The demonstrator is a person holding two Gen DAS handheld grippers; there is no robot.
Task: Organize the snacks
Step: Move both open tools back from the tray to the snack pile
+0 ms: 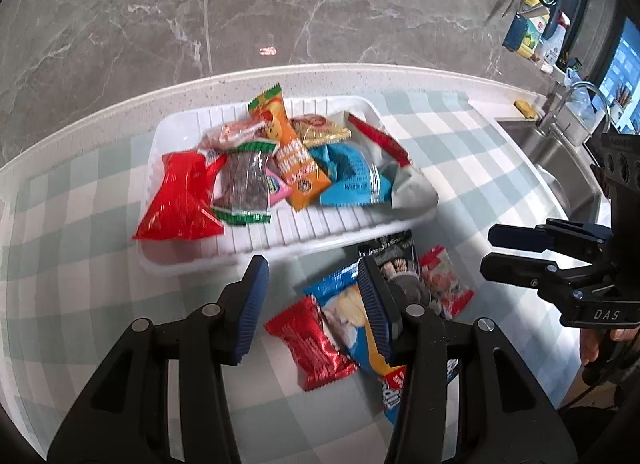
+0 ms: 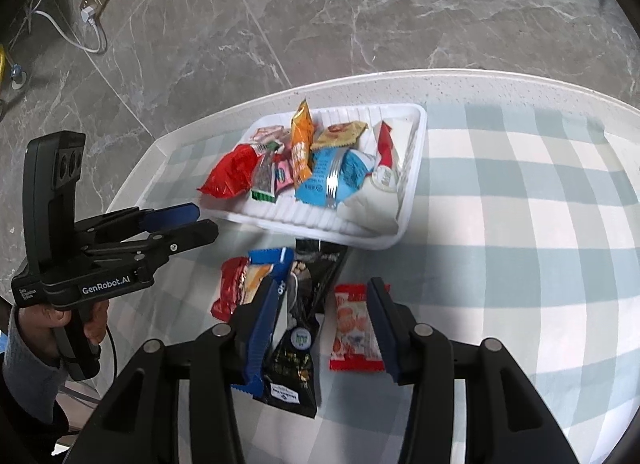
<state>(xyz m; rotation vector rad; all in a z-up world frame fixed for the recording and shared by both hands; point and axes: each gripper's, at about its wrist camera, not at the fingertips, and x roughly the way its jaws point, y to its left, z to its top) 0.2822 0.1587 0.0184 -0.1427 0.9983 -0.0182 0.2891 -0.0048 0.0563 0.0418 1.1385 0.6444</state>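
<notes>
White tray (image 1: 192,264) heaped with snack packets (image 1: 280,159); both tongs (image 1: 312,304) (image 2: 324,328) part-open, empty.

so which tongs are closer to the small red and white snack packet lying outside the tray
Right. The right tongs hover directly above the red and white packet, empty. The left tongs sit off to its left, beyond the other loose packets.

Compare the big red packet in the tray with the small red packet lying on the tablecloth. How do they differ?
The big red packet lies in the white tray, overlapping other snacks; the small red packet lies on the checked tablecloth outside it. The tray one is larger and nearly plain red; the cloth one has light print and shiny crimped ends. Both are glossy sealed wrappers, and neither is held.
</notes>
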